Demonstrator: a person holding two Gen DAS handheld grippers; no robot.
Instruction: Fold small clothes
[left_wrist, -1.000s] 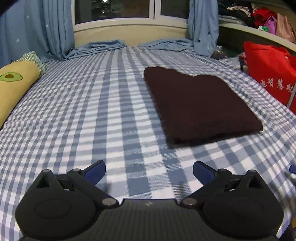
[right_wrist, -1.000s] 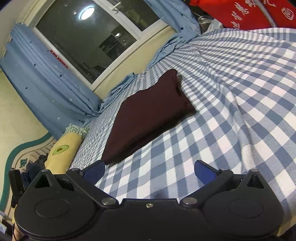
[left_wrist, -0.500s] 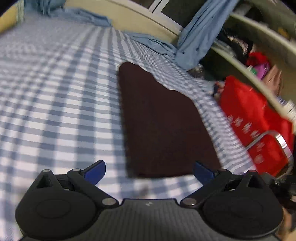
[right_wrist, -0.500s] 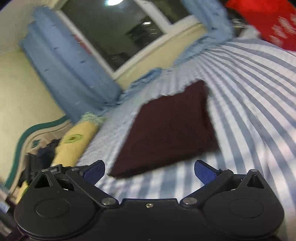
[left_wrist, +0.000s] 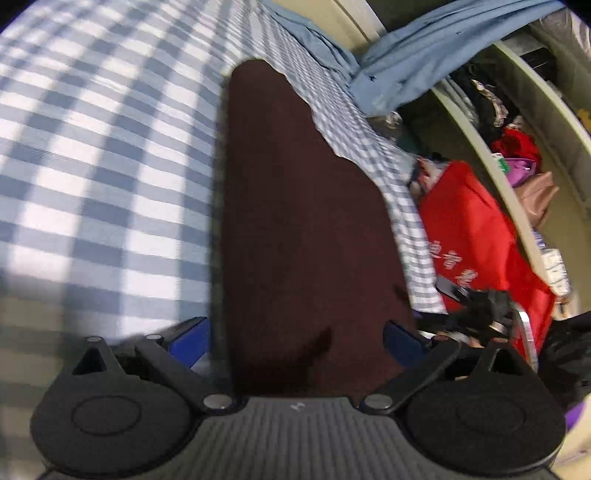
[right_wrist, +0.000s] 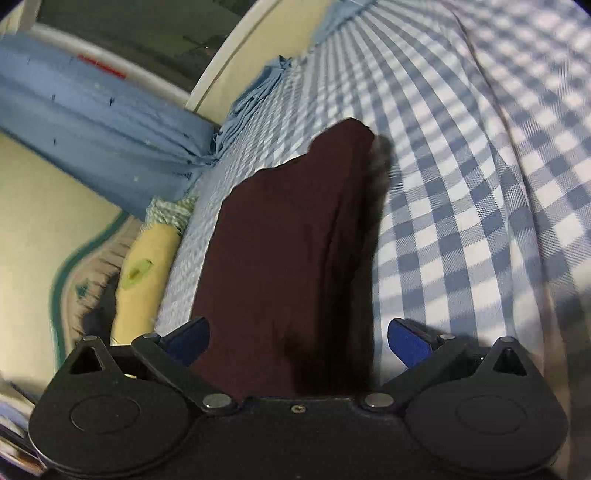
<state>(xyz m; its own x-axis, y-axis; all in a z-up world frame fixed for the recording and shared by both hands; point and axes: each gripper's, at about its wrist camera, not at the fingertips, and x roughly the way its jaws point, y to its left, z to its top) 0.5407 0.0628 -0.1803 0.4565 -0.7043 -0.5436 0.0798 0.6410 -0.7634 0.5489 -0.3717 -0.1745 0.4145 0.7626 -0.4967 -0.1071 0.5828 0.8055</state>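
A dark maroon folded garment (left_wrist: 303, 221) lies flat on the blue-and-white checked bed sheet (left_wrist: 92, 147). My left gripper (left_wrist: 297, 338) is open, its blue fingers spread either side of the garment's near end. In the right wrist view the same garment (right_wrist: 280, 258) lies on the sheet (right_wrist: 480, 184), and my right gripper (right_wrist: 299, 338) is open, its blue fingers straddling that end of the garment. Whether the fingers touch the cloth cannot be told.
A red bag (left_wrist: 469, 229) and cluttered shelves (left_wrist: 517, 122) stand beside the bed's edge. Blue curtains (right_wrist: 92, 122) hang by the window. A yellow avocado pillow (right_wrist: 144, 273) lies at the bed's side.
Both grippers have swung in over the garment from opposite ends and moved close to it; each now straddles an end of it. Both stay open.
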